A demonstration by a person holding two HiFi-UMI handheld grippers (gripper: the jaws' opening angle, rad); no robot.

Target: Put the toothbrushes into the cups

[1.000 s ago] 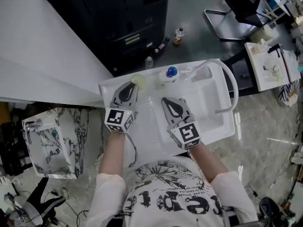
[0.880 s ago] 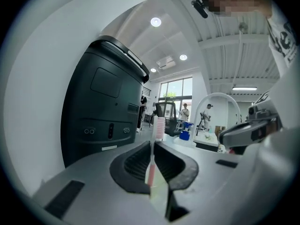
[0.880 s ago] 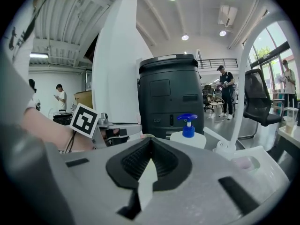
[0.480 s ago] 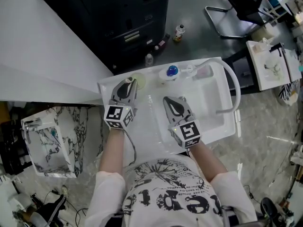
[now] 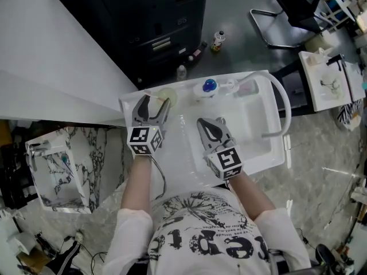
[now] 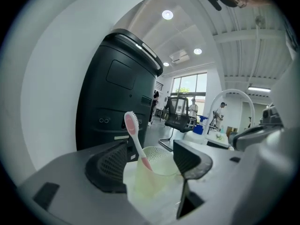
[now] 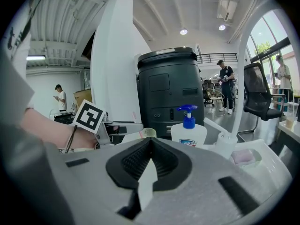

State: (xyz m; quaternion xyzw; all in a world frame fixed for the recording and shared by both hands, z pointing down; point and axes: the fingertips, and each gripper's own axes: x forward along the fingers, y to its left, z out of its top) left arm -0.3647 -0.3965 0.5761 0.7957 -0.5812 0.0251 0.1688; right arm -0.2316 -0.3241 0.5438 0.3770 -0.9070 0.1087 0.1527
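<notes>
Left gripper view: toothbrush [image 6: 137,142] leans in cup [image 6: 157,175], head up-left.

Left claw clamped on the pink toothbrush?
No: the left claw has just been opening, jaws apart, and the pink toothbrush stands unpinched in the cup between them.

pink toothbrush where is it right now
In the left gripper view the pink toothbrush stands bristles up in the pale green cup, between the jaws of the left gripper, which have just opened. The cup sits at the sink's back left.
</notes>
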